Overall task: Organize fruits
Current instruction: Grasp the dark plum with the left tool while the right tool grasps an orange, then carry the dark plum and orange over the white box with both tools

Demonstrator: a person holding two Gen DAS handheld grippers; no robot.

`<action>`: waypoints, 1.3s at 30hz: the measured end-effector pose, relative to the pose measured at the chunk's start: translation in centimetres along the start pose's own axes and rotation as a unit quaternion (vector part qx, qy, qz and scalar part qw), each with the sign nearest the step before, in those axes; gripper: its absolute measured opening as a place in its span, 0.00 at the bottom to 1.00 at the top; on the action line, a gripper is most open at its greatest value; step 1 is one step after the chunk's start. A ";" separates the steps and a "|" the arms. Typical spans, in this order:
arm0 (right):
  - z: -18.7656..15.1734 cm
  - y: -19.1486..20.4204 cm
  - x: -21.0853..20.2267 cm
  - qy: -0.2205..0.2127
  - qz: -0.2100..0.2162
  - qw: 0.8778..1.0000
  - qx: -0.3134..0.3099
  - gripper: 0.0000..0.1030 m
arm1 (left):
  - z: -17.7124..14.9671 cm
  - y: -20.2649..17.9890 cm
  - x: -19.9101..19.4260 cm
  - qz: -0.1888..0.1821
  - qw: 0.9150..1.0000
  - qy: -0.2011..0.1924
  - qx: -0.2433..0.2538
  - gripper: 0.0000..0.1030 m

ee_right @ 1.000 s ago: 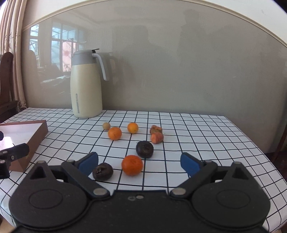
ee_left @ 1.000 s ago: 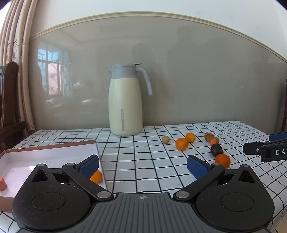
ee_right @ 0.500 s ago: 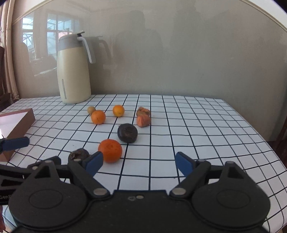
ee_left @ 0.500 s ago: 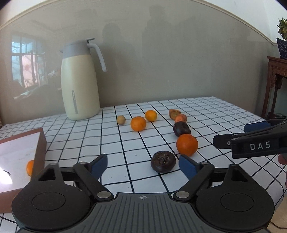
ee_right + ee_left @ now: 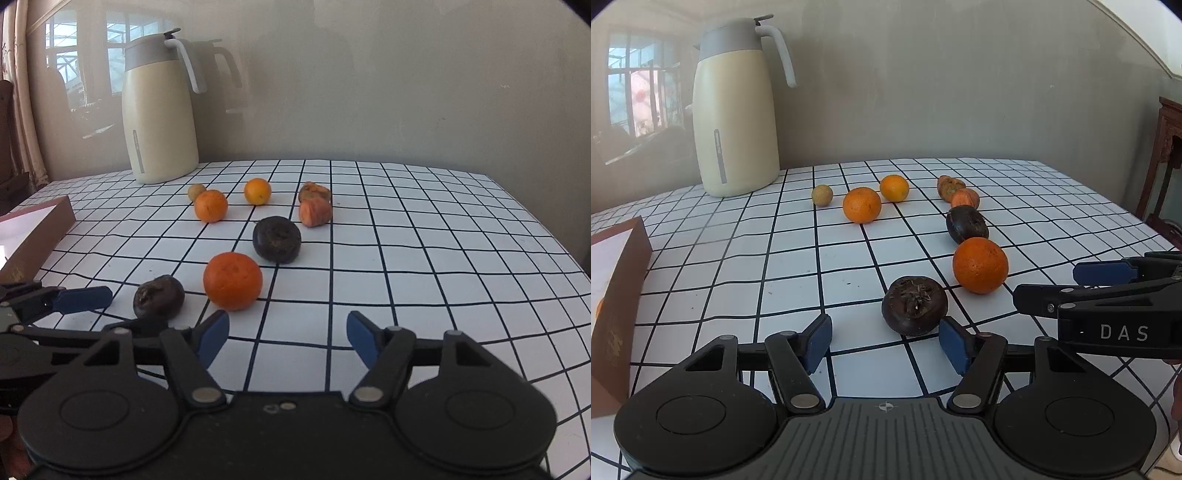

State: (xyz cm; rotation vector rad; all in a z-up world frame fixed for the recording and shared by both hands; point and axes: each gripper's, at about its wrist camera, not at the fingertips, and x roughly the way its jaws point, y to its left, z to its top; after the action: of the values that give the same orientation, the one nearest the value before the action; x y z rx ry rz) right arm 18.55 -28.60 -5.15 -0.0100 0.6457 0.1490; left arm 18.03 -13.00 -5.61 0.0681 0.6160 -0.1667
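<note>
Fruits are lying on the checked counter (image 5: 1052,206); left hand-held gripper (image 5: 884,341) is closing, pads still apart, around a dark fruit (image 5: 914,305) at lower centre; right hand-held gripper (image 5: 287,338) is closing on nothing, pads spread.

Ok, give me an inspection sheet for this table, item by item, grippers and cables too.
Surface: checked tablecloth, a few dark crumbs.
Job's things: nearest dark fruit, big orange, second dark fruit, two smaller oranges, a small round yellowish fruit and two reddish fruits loose on the cloth; brown box at left.
Clutter: cream jug.
Grippers: left gripper and right gripper have just been closing, pads touching nothing.
Cables: nothing seen.
Surroundings: grey wall, dark wooden furniture at right.
</note>
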 end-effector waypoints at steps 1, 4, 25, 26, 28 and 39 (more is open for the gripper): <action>0.0 -0.2 0.2 0.002 0.005 1.000 0.010 0.61 | 0.2 0.0 0.1 0.001 1.000 0.003 -0.002 0.62; 0.3 -0.4 0.9 0.009 0.019 0.999 0.026 0.59 | 1.0 -0.2 0.7 0.018 1.000 0.005 0.019 0.62; 2.5 1.7 4.3 0.005 0.019 1.000 -0.013 0.52 | 4.0 3.1 5.2 0.030 0.999 0.013 -0.022 0.62; 2.5 1.6 4.3 0.005 0.020 1.000 -0.013 0.48 | 4.0 3.0 5.3 0.030 0.999 0.014 -0.020 0.62; 2.5 1.4 4.3 0.010 0.020 1.000 -0.010 0.36 | 4.1 2.7 5.4 0.029 0.999 0.014 -0.013 0.60; 2.1 0.4 3.6 0.009 0.005 1.000 0.017 0.31 | 3.6 2.2 4.2 0.020 1.000 0.001 -0.007 0.42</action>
State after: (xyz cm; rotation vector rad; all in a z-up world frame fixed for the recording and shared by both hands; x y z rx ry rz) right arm 22.62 -27.59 -5.59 0.0250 0.6673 0.1468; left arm 23.87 -11.84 -5.11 0.0659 0.6173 -0.1240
